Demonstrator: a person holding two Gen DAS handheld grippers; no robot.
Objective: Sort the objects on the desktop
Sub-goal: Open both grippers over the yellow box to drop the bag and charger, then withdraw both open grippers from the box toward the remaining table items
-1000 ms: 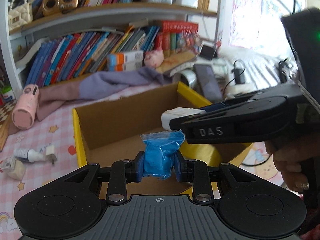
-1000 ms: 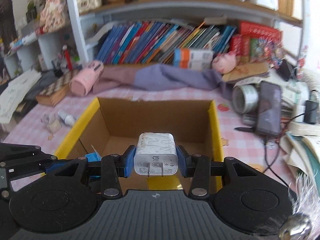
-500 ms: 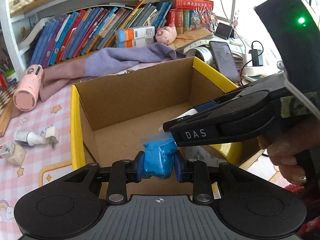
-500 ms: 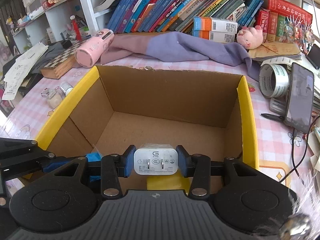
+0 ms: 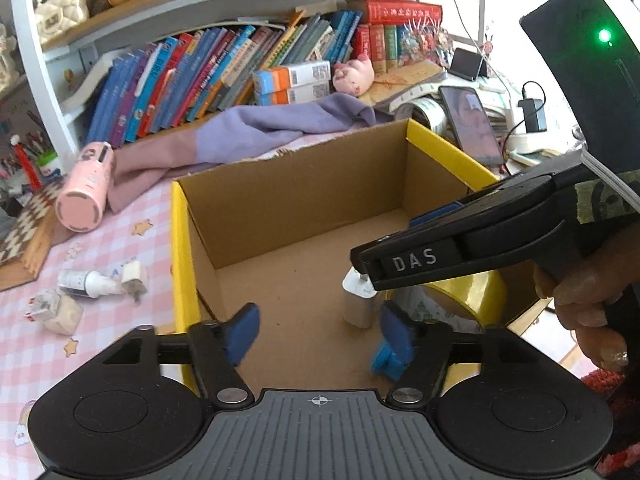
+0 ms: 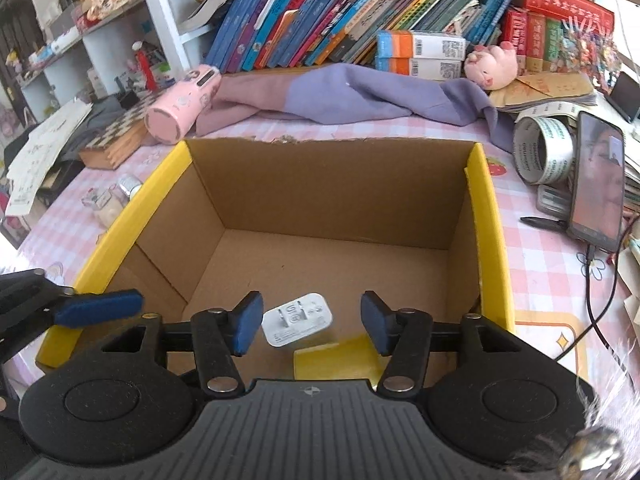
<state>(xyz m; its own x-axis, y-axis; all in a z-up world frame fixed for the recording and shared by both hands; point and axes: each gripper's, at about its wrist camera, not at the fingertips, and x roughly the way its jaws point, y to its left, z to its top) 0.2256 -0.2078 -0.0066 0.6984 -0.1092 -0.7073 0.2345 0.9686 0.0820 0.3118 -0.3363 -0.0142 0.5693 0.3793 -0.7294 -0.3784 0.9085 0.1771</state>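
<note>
The left gripper (image 5: pixel 318 334) is shown with jaws just spread and nothing between them; the blue bag (image 5: pixel 386 358) is seen at the 4 o'clock edge of the gap, behind the right-hand pad, and whether it has come fully free cannot be told. The right gripper (image 6: pixel 310 324) has likewise just been opened, and the white charger plug (image 6: pixel 298 320) is shown tilted between its parted pads, touched by neither, inside the cardboard box (image 6: pixel 486 240) near its front wall. In the left wrist view the charger appears at 2 o'clock from the left gripper, under the right gripper's nose. The release step is judged nearly complete. It is best finished by keeping both pairs of jaws wide and lifting straight up, so that neither item is dragged out. Small items (image 5: pixel 96 284) at 9 o'clock on the bench (image 5: pixel 116 344) are judged to remain unsorted.
</note>
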